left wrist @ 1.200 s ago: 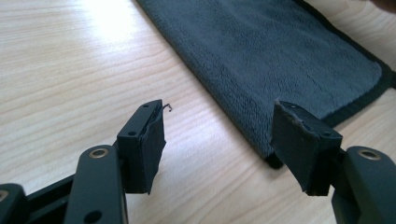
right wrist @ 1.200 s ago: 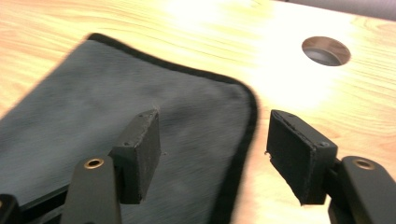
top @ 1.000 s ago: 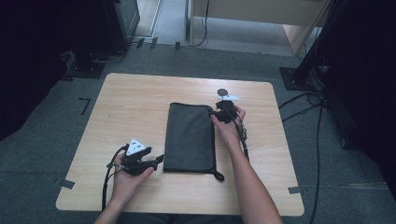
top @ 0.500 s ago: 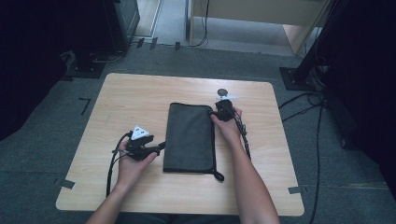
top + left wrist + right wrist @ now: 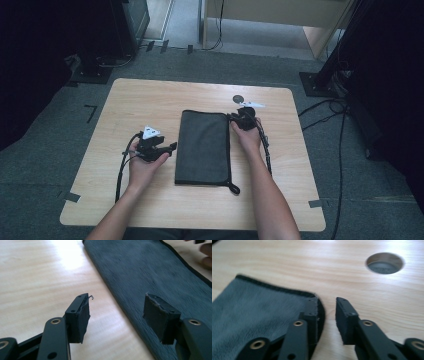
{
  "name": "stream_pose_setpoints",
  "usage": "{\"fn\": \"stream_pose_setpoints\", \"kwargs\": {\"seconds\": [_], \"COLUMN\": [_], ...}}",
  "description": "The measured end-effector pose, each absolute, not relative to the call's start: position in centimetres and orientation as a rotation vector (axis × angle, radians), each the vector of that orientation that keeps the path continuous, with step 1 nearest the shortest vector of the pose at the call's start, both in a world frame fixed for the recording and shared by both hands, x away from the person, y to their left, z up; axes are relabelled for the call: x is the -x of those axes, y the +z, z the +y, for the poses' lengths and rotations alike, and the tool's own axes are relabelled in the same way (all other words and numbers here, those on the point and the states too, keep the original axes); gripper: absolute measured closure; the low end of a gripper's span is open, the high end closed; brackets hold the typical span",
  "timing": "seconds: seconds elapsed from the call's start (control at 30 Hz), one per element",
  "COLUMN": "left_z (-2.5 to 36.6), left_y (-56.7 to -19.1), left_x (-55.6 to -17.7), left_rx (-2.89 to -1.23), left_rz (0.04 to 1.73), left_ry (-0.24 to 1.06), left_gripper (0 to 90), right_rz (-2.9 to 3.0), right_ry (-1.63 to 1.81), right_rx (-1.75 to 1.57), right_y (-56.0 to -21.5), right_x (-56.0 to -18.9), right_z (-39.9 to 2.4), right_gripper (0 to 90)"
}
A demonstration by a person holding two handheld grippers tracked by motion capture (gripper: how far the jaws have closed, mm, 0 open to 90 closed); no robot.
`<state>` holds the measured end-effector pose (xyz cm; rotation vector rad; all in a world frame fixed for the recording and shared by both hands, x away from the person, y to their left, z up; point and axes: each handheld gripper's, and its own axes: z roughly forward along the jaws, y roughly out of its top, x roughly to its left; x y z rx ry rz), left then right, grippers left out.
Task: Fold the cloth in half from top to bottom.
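Now dark cloth (image 5: 203, 146) btwn grippers — left fingers (image 5: 79, 315) apart beside its edge, right fingers (image 5: 345, 320) just closing at corner — unclamped.

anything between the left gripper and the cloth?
Nothing: bare wood between the left gripper and the dark cloth edge in the high view.

Dark grey cloth (image 5: 202, 147), black edging; pale wood-grain table (image 5: 150, 102); black tools
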<state>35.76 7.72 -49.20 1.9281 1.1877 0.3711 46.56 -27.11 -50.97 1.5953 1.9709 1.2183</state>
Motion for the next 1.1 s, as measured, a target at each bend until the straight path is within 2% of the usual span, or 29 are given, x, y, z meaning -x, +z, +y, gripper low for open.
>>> {"fn": "stream_pose_setpoints", "kwargs": {"seconds": [0.17,0.3,0.57,0.8,0.97,1.0,1.1], "left_z": [7.1,6.5,5.0,3.5,2.2,2.1,2.5], "left_y": [-49.5,-49.7,-49.7,-50.5,-51.6,-51.6,-51.3], "left_x": [-37.4,-39.2,-44.0,-47.1,-48.6,-48.7,-48.8], "left_rx": [-1.937,-1.939,-1.895,-1.835,-1.886,-1.901,-1.89], "left_rz": [1.205,1.216,1.254,1.289,1.328,1.327,1.323], "left_ry": [0.369,0.383,0.433,0.44,0.416,0.418,0.377], "left_gripper": [38.4,38.4,43.7,47.7,52.5,55.5,75.0], "right_rz": [1.971,2.052,2.063,2.049,2.036,2.033,2.033], "right_ry": [1.253,1.206,1.125,1.083,1.061,1.062,1.076], "right_rx": [-1.635,-1.606,-1.575,-1.574,-1.588,-1.599,-1.593], "right_y": [-50.8,-51.4,-51.9,-51.8,-51.7,-51.6,-51.5], "right_x": [-46.9,-47.3,-46.9,-46.5,-46.3,-46.3,-46.2], "right_z": [-27.4,-26.1,-25.3,-24.7,-24.2,-24.2,-24.4], "right_gripper": [61.3,60.5,72.4,75.7,82.0,82.4,83.7]}}
